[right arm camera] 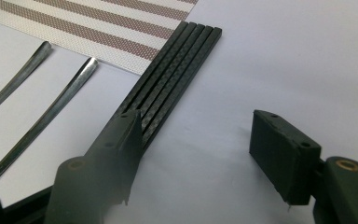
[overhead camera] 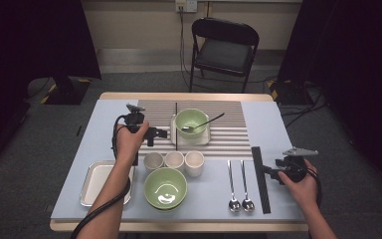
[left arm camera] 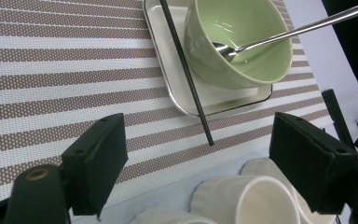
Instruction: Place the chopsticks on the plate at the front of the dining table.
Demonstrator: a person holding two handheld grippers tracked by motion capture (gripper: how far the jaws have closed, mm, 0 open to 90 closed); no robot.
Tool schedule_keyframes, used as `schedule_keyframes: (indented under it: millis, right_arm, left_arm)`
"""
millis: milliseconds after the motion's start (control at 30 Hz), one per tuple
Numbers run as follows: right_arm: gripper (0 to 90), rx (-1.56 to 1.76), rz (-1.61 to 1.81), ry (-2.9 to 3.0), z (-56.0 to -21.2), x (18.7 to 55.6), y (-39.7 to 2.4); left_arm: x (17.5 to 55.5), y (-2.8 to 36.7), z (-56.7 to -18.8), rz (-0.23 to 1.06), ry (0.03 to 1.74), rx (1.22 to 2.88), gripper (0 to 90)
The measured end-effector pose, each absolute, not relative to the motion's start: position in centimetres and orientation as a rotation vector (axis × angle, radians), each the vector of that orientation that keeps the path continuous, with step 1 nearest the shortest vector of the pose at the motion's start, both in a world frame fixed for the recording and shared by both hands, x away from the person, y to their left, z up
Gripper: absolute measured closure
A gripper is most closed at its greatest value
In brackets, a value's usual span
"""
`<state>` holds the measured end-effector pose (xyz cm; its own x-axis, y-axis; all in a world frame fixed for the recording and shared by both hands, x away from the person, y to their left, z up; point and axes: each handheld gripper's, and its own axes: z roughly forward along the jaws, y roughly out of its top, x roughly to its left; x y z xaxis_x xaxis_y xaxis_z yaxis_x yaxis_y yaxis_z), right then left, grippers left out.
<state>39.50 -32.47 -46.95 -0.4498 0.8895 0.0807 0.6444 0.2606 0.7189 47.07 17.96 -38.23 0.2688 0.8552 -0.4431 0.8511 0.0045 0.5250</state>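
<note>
Black chopsticks lengthwise, front to back

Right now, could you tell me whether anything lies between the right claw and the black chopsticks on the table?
Nothing visible does. The right claw is open at the near end of the black chopsticks, with one jaw beside the bundle and bare table between the jaws. The two spoons lie apart on the bundle's other side.
</note>
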Motion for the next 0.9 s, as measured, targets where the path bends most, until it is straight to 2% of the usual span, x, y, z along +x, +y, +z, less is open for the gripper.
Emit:
schedule_keyframes:
  millis: [333, 900]
  right_arm:
    - [31.1, 1.395, 1.005, 2.198, -47.05, 39.55, -32.21]
    - [32.8, 1.391, 0.985, 2.207, -46.91, 39.55, -31.99]
  left_arm:
    - [47.01, 18.41, -38.31, 0.007, 1.563, 1.804, 18.7]
    - [46.91, 18.49, -38.42, 0.01, 1.556, 1.822, 19.1]
